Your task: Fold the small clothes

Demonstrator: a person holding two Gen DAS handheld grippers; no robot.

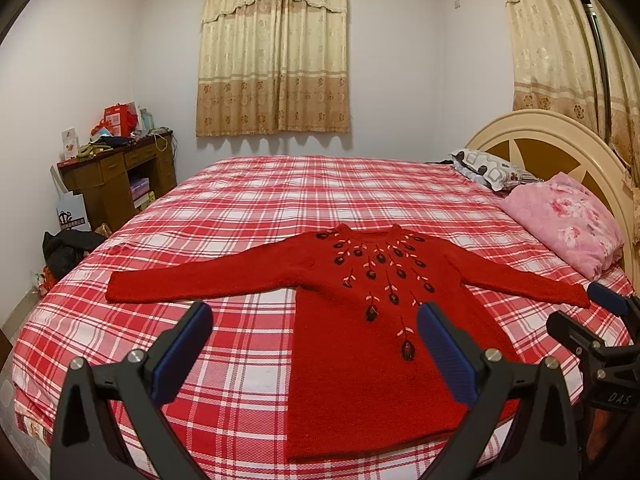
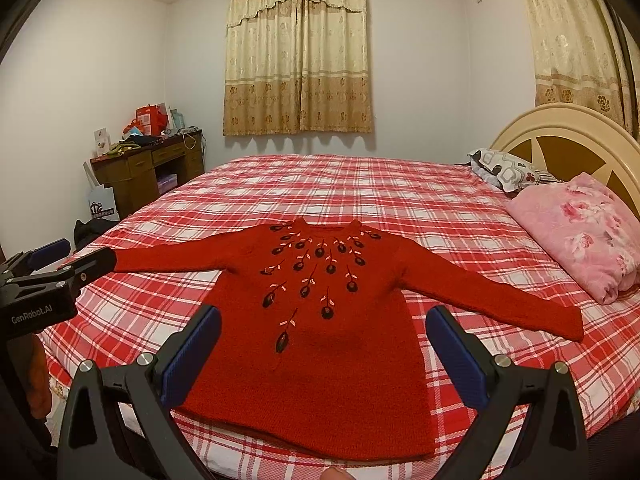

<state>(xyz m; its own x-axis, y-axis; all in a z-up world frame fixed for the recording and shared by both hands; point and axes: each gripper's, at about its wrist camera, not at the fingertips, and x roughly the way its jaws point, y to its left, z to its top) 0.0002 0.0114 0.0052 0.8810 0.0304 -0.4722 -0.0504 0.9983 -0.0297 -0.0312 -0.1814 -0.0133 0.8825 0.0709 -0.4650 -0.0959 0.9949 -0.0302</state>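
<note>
Red sweater (image 1: 360, 344) spread flat on checked bedspread (image 1: 240, 208), sleeves outstretched, left gripper (image 1: 314, 312) jaws apart, right gripper (image 2: 323, 318) jaws apart, both clear of fabric, pink quilt (image 2: 580, 232) by headboard (image 2: 560, 136)

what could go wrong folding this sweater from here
1. The sweater's hem lies at the bed's near edge, so a tug toward the person might slide it off.
2. Both sleeves are spread wide; the left gripper and right gripper hang open over the body, so a pinch there may bunch the knit instead of folding a sleeve.
</note>
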